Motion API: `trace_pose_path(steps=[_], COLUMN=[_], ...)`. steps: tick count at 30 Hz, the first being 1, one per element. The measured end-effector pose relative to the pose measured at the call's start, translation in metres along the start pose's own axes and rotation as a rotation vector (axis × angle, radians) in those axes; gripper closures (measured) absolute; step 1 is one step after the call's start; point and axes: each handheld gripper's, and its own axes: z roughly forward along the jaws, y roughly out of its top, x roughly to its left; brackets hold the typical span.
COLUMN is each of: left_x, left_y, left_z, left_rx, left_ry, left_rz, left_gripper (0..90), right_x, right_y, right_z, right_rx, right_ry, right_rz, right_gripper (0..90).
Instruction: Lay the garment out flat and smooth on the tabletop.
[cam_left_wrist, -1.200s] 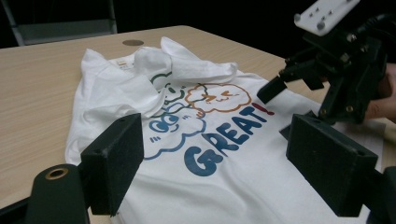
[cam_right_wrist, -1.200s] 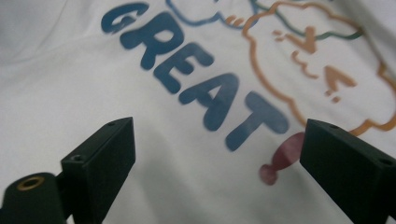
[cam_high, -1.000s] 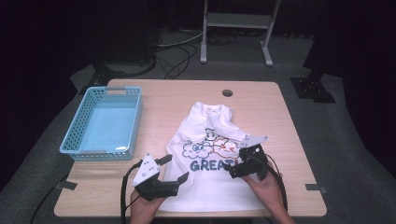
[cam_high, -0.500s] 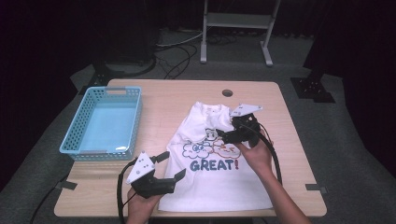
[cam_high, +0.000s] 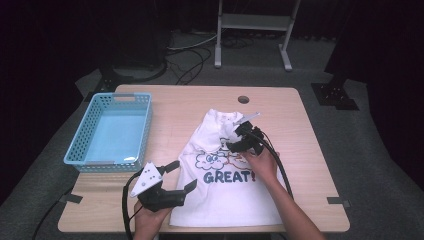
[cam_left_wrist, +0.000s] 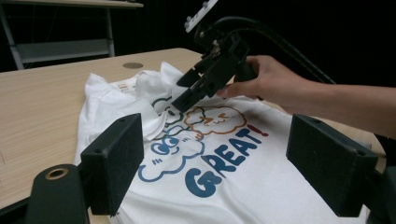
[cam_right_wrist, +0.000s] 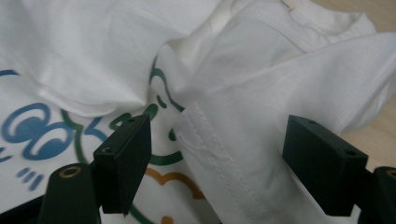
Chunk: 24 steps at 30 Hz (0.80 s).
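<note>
Right gripper view looks along the right hand-held gripper (cam_right_wrist: 215, 163), its jaws wide around a folded-over sleeve of the white printed cotton T-shirt (cam_right_wrist: 261, 116), which lies on the light wooden table (cam_high: 165, 115). Closing here may pinch two layers and drag the whole shirt. The left hand-held gripper (cam_high: 182, 177), also wide, holds nothing to anchor the hem.

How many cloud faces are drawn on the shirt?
3 that I can see: a blue cloud, an orange cloud, and a green cloud partly tucked under a fold. More may be hidden.
</note>
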Motion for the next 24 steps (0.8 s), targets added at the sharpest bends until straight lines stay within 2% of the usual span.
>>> trace_pose_path(steps=[5, 7, 8, 12, 14, 18, 24], left_x=[0.000, 0.001, 0.001, 0.001, 0.001, 0.001, 0.000], left_y=[0.002, 0.002, 0.002, 0.001, 0.002, 0.003, 0.003], left_z=[-0.002, -0.002, -0.002, -0.002, -0.002, -0.003, -0.003], left_rx=[-0.008, -0.008, -0.007, -0.006, -0.007, -0.010, -0.010], left_ry=[0.002, 0.002, 0.002, 0.001, -0.001, 0.001, 0.001], left_rz=[0.001, 0.001, 0.002, 0.001, -0.001, 0.004, 0.002], left_gripper=[18.3, 18.3, 18.3, 18.3, 18.3, 18.3, 18.3], right_x=[-0.007, -0.009, -0.010, -0.010, -0.011, -0.017, -0.033], right_y=[-0.001, -0.002, -0.002, -0.002, -0.002, -0.002, -0.005], right_z=[0.012, 0.012, 0.011, 0.006, 0.002, -0.006, -0.027], right_rx=[0.002, -0.013, -0.012, -0.014, -0.014, -0.034, -0.088], right_ry=[-0.047, -0.060, -0.064, -0.084, -0.103, -0.127, -0.180], right_rz=[0.023, 0.036, 0.030, -0.023, -0.034, 0.000, 0.059], right_gripper=[24.3, 29.9, 33.7, 58.3, 66.4, 75.8, 80.3])
